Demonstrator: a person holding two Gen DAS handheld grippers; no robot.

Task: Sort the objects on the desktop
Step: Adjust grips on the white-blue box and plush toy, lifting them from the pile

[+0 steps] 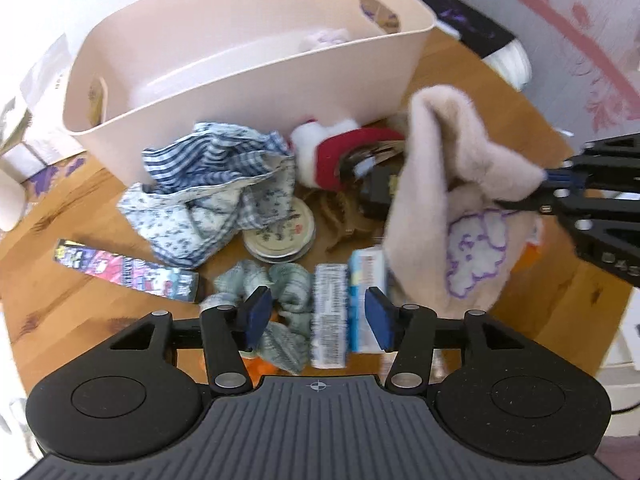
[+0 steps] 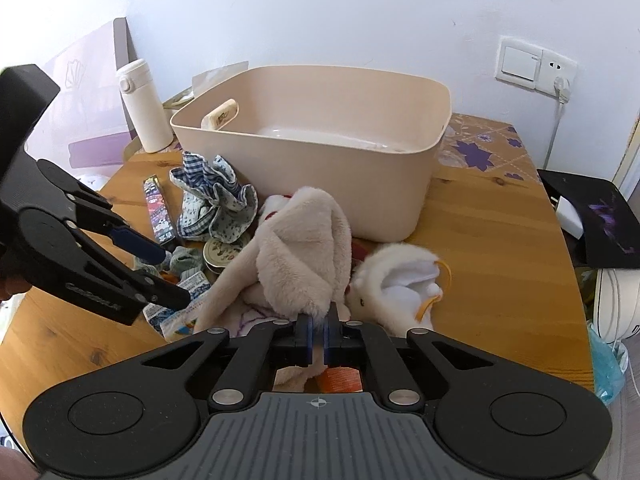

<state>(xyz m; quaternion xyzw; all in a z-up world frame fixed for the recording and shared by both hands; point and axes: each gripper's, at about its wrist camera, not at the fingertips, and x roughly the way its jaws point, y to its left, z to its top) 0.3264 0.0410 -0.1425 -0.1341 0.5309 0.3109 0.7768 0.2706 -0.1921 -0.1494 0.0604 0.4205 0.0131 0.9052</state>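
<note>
Two claws | right claw (image 2: 316, 332) clenched on soft, light plush cloth (image 2: 304, 248), pinched at its edge | left claw (image 1: 316, 316) released, empty.

A plain white wall (image 2: 320, 12) is seen behind the wooden table (image 2: 500, 248), whose top shows a warm grain with dark knots. A white light switch (image 2: 519, 62) and a socket (image 2: 558, 70) are mounted on the wall at right; a white plug with cable (image 2: 554, 132) is seated in the socket and the cable hangs down past the table's rear edge. A floral purple-patterned cloth (image 2: 476, 152) is laid over the rear corner of the table. Even daylight-like illumination is noted, without hard shadows. A pink floral fabric surface (image 1: 568, 40) is visible beyond the table edge in the left wrist view.
</note>
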